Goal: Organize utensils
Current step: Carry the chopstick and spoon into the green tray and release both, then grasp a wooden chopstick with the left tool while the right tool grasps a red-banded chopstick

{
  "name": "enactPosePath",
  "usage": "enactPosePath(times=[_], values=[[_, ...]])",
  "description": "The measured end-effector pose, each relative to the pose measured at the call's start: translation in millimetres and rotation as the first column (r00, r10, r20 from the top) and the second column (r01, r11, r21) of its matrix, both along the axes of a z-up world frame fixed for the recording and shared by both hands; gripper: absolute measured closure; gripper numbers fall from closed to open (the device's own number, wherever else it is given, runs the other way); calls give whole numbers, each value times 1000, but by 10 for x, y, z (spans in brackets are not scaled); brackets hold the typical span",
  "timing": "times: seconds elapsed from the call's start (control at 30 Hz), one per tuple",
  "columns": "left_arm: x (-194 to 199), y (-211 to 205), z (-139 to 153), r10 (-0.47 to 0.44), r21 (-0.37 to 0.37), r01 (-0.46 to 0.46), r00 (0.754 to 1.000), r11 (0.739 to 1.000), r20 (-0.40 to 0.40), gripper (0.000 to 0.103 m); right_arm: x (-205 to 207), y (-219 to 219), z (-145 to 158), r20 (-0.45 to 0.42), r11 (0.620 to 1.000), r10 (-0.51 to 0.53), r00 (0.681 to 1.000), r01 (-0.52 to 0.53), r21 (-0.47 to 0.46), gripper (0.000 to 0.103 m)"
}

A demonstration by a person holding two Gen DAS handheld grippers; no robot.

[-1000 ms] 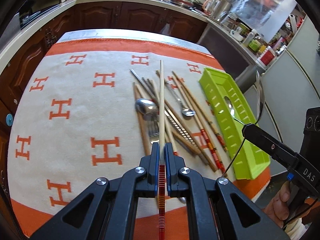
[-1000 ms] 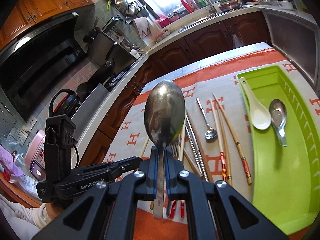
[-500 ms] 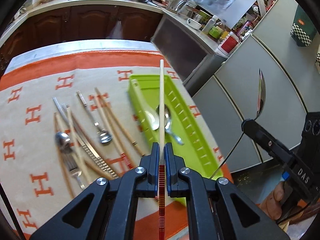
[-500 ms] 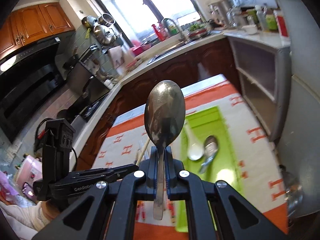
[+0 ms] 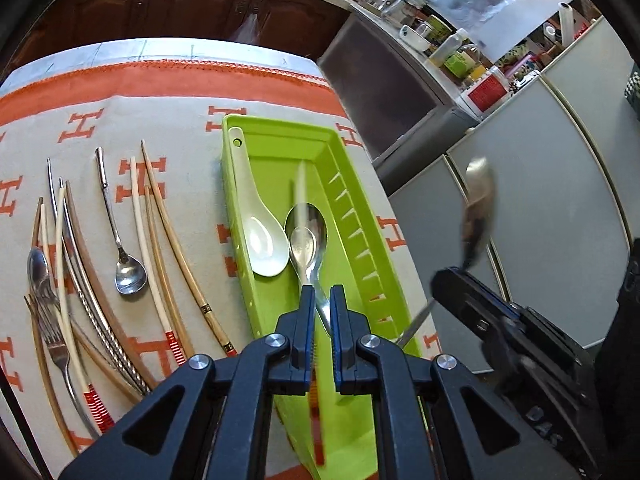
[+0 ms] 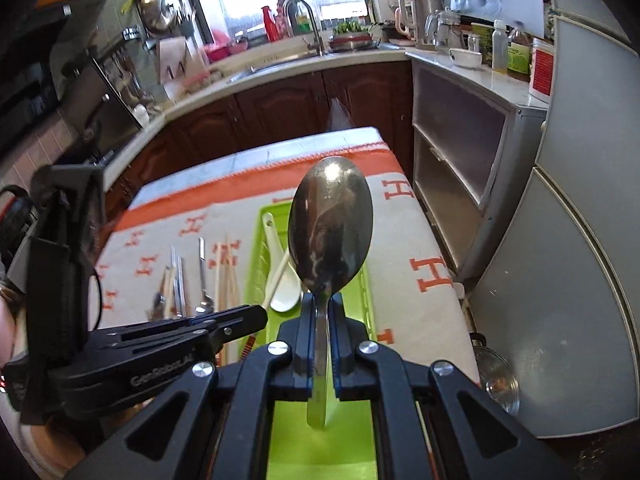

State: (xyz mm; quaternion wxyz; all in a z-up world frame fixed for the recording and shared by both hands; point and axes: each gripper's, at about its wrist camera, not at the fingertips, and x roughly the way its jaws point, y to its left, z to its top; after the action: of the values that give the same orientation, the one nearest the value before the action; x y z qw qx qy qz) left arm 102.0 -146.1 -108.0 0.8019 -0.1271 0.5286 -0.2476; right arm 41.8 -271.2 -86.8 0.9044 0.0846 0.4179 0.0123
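My left gripper (image 5: 322, 300) hangs over the near end of the green tray (image 5: 360, 216). Its jaws stand slightly apart, and a blurred chopstick (image 5: 305, 188) with a red-striped end lies loose between them, over the tray. The tray holds a white ceramic spoon (image 5: 264, 244) and a metal spoon (image 5: 306, 236). My right gripper (image 6: 319, 308) is shut on a large metal spoon (image 6: 330, 228), held upright above the tray (image 6: 256, 276). It appears blurred in the left wrist view (image 5: 478, 200), right of the tray.
Left of the tray, several chopsticks (image 5: 172, 240), a small spoon (image 5: 128, 276), a fork (image 5: 52, 340) and metal chopsticks (image 5: 92, 304) lie on the H-patterned cloth (image 5: 80, 128). The table's right edge and grey cabinets (image 5: 540, 200) are close by.
Both grippers swung right, over the tray. My left gripper's jaws have opened a little and the chopstick is slipping free, blurred. The right gripper still holds the spoon.
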Motion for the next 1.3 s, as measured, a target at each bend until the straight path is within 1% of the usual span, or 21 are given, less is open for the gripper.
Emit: enactPosePath(times=[0.07, 0.17, 0.23, 0.27, 0.33, 0.4, 0.5, 0.57, 0.7, 0.77, 0.87, 0.97, 1.17, 1.3], values=[[17, -8, -21, 2, 11, -2, 1000, 1000, 1, 97, 135, -4, -112, -30, 1000, -2, 1000, 2, -14, 97], [13, 23, -9, 4, 23, -4, 1000, 1000, 10, 89, 314, 16, -241, -60, 1000, 3, 998, -5, -27, 97], [-5, 96, 36, 18, 32, -19, 999, 999, 40, 77, 448, 47, -322, -77, 999, 20, 997, -23, -35, 97], [-21, 144, 59, 27, 45, -29, 998, 999, 56, 74, 494, 73, -348, -83, 999, 19, 996, -23, -46, 97], [-42, 221, 94, 38, 62, -43, 996, 997, 75, 63, 614, 110, -408, -92, 996, 20, 996, -28, -86, 97], [-74, 329, 139, 49, 70, -56, 994, 996, 100, 57, 717, 139, -457, -104, 992, 18, 994, -31, -122, 97], [-107, 477, 191, 63, 107, -78, 989, 991, 135, 42, 821, 203, -479, -105, 986, 32, 994, -49, -159, 97], [-112, 597, 226, 74, 123, -93, 986, 988, 151, 40, 837, 245, -452, -98, 986, 49, 994, -63, -155, 96], [-67, 823, 270, 92, 178, -119, 984, 977, 154, 39, 847, 264, -381, -91, 990, 52, 995, -63, -129, 96], [-32, 944, 291, 105, 194, -132, 984, 972, 142, 39, 832, 262, -338, -86, 993, 54, 995, -63, -102, 96], [-10, 1107, 338, 127, 226, -159, 980, 961, 150, 39, 790, 271, -272, -84, 996, 58, 995, -64, -67, 96], [-16, 1267, 388, 152, 240, -187, 976, 953, 157, 39, 730, 279, -182, -74, 997, 62, 995, -64, -29, 96], [-77, 1639, 476, 202, 294, -243, 966, 924, 161, 39, 593, 370, 8, -54, 994, 90, 994, -86, 66, 96], [-171, 1812, 461, 200, 345, -244, 967, 906, 159, 39, 481, 569, 100, -41, 986, 138, 990, -133, 97, 96]])
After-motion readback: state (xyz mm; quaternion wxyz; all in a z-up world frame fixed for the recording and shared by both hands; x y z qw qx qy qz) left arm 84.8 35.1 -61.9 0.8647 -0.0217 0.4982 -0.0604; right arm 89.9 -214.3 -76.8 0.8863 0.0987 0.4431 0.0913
